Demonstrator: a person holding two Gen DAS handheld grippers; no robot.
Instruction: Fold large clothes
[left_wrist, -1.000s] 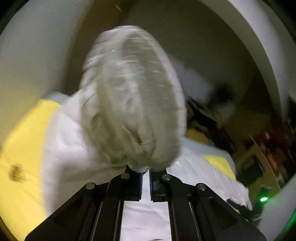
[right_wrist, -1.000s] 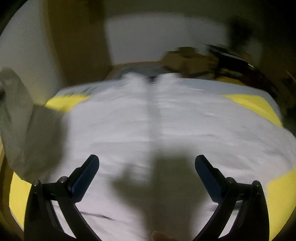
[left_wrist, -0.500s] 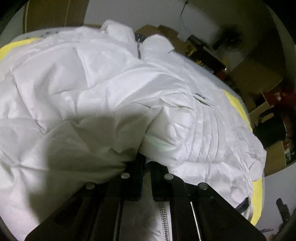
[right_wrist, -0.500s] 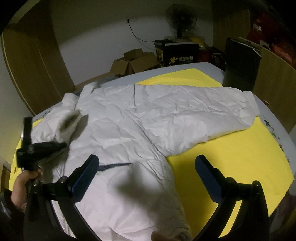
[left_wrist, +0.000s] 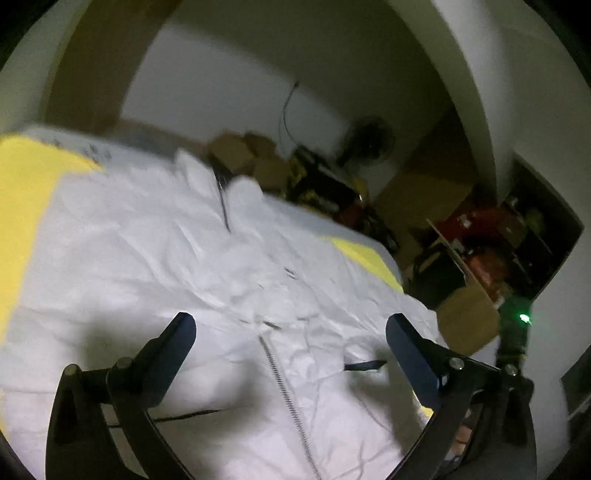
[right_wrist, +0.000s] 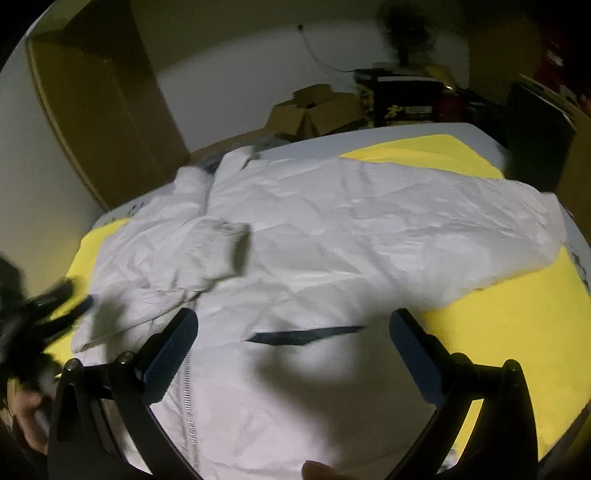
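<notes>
A big white puffy jacket (right_wrist: 332, 229) lies flat on a yellow cloth (right_wrist: 517, 325) that covers the table. It is spread out front side up, so its zipper (left_wrist: 280, 376) shows down the middle. That makes it easy to fold.

One sleeve (right_wrist: 207, 251) is folded in across the chest, with its cuff near the zipper line. The other sleeve (right_wrist: 480, 229) is stretched out to the side, over the yellow cloth. It looks like that one has not been folded yet.

The left gripper (left_wrist: 290, 339) hangs just above the jacket, near the zipper. Its jaws have just been opening and now stand wide apart. Nothing is between them, so it has let go of the sleeve it laid down. In the right wrist view it shows as a dark blur at the jacket's edge.

The right gripper (right_wrist: 293, 339) is wide open too and holds nothing. It hovers over the lower part of the jacket, near a dark pocket slit (right_wrist: 306, 336). It points toward the side with the long sleeve, so I think that sleeve is the next thing to grab

Cardboard boxes (right_wrist: 314, 110) sit behind the table
</notes>
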